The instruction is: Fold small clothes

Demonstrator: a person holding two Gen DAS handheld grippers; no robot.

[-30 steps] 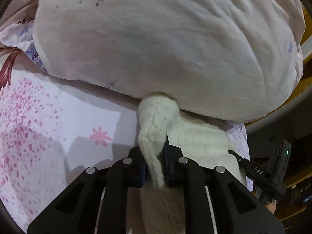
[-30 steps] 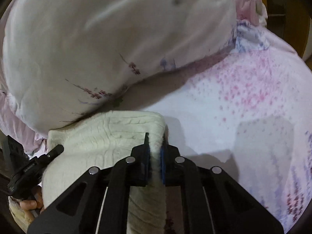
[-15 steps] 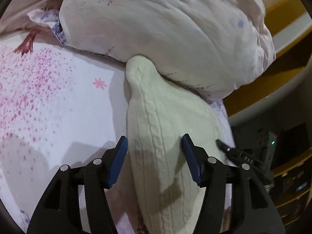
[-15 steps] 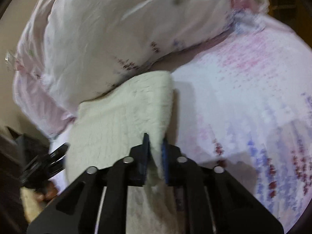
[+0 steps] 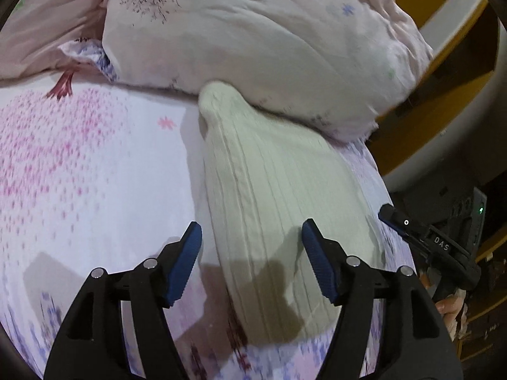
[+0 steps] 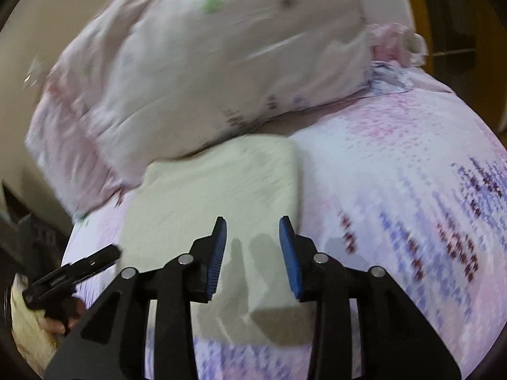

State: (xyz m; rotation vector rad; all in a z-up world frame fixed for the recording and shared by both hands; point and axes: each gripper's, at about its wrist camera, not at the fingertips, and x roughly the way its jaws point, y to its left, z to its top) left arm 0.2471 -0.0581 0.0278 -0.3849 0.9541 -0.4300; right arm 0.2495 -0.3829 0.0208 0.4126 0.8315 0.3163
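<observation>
A folded cream cable-knit garment [image 5: 279, 196] lies on the flowered bedsheet [image 5: 79, 164], its far end against a big pale pillow [image 5: 253, 41]. My left gripper [image 5: 252, 237] hovers over its near end, jaws opening, blue pads [image 5: 187, 259] clear of the knit. In the right wrist view the same garment [image 6: 215, 190] lies flat and folded. My right gripper [image 6: 253, 231] is over its near right corner, jaws opening, pads [image 6: 290, 253] apart and off the cloth. Each view shows the other gripper at the edge.
The pillow [image 6: 206, 69] and bunched pink bedding [image 6: 63, 126] block the far side. The bed's edge runs past the garment, with yellow wooden furniture [image 5: 427, 95] and dark devices [image 5: 459, 215] beyond. Open sheet [image 6: 396, 190] lies beside the garment.
Both grippers let go of the cream garment and drew back from the pillow. The left opened first, the right just now. The garment stays folded on the sheet.
</observation>
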